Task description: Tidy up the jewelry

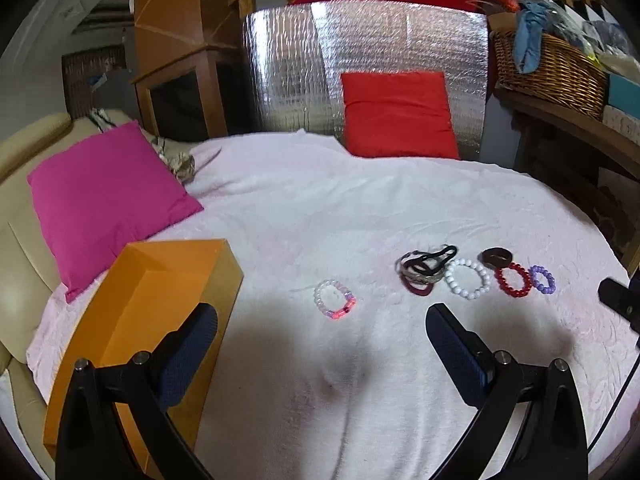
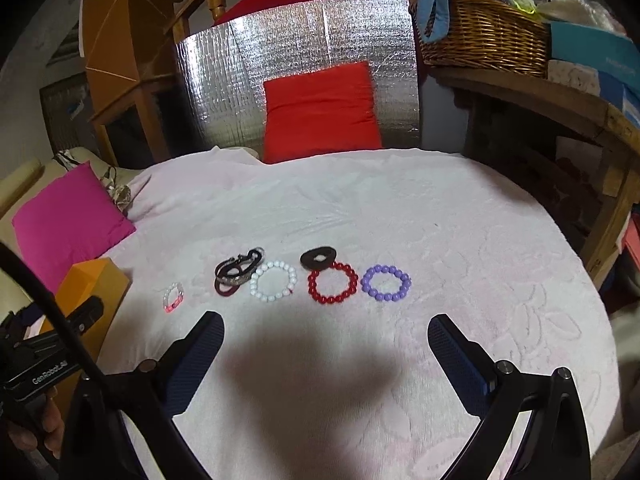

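Observation:
Several bracelets lie in a row on the pale pink blanket (image 2: 440,240). From left: a small pink and clear bead bracelet (image 1: 334,300) (image 2: 173,298), a tangle of dark bands (image 1: 424,269) (image 2: 237,270), a white bead bracelet (image 1: 468,279) (image 2: 273,281), a dark brown ring (image 1: 496,257) (image 2: 318,257), a red bead bracelet (image 1: 514,279) (image 2: 333,283) and a purple bead bracelet (image 1: 543,279) (image 2: 386,282). An open orange box (image 1: 160,312) (image 2: 90,284) stands at the left. My left gripper (image 1: 322,314) is open and empty just short of the pink bracelet. My right gripper (image 2: 326,322) is open and empty just short of the red bracelet.
A magenta pillow (image 1: 108,204) lies left beyond the box. A red pillow (image 1: 400,114) leans on a silver foil panel (image 1: 288,68) at the back. A wicker basket (image 2: 484,36) sits on a wooden shelf at the right. The blanket edge drops off at the right.

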Available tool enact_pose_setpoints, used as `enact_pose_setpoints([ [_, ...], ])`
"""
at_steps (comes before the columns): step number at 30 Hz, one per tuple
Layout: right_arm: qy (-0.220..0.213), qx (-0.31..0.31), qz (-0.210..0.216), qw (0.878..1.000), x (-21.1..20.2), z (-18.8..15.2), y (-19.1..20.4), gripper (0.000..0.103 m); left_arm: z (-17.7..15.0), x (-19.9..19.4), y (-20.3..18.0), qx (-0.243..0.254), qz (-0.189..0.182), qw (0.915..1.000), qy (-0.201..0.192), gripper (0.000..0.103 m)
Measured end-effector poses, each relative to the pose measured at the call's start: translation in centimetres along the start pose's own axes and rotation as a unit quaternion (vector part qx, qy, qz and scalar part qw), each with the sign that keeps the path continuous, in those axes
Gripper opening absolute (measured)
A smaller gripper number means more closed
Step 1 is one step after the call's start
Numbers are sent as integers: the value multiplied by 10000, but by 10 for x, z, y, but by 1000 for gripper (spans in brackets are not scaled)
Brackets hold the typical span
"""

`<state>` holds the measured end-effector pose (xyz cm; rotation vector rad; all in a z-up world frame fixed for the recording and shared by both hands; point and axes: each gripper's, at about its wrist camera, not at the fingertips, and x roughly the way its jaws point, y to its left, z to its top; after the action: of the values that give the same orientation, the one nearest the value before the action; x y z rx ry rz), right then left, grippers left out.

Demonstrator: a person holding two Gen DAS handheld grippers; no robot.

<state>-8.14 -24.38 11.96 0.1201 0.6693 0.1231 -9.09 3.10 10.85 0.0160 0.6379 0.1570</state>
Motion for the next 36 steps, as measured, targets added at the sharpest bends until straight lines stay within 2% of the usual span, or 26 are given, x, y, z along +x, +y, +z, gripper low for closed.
enact_pose_setpoints([
  [4, 40, 221, 298, 9993, 25, 11, -10, 102, 1, 24, 20, -264, 73, 9994, 231, 103],
  [7, 127, 478, 526, 9974, 52, 18, -17, 92, 2, 38, 28, -376, 115, 9990, 225, 103],
  [10, 319, 685, 682, 9948, 88, 28, -19, 76, 5, 51, 26, -262, 76, 9994, 202, 103],
  [12, 437, 776, 617, 9941, 111, 34, -21, 65, 5, 60, 28, -300, 46, 9991, 281, 103],
  [14, 540, 877, 616, 9928, 133, 38, -23, 59, 3, 69, 31, -343, 6, 9987, 384, 103],
  [16, 642, 915, 563, 9921, 150, 41, -24, 58, 2, 78, 31, -353, 14, 9981, 509, 103],
  [18, 788, 995, 561, 9903, 170, 42, -26, 49, 1, 85, 28, -328, -45, 9976, 604, 103],
  [21, 971, 1008, 507, 9889, 189, 41, -26, 42, 1, 91, 19, -214, -123, 9976, 639, 103],
  [22, 974, 995, 520, 9889, 193, 40, -25, 40, 2, 92, 14, -167, -172, 9976, 644, 103],
  [24, 958, 923, 503, 9898, 199, 40, -23, 22, 1, 93, 6, -78, -246, 9976, 648, 103],
  [26, 930, 831, 446, 9912, 201, 40, -20, 14, 4, 95, -3, -2, -306, 9977, 605, 103],
  [32, 691, 801, 576, 9927, 188, 43, -23, 10, 17, 101, -31, 118, -574, 9978, 303, 103],
  [36, 512, 968, 675, 9917, 170, 45, -33, 10, 28, 112, -53, 2, -877, 9959, 235, 103],
])
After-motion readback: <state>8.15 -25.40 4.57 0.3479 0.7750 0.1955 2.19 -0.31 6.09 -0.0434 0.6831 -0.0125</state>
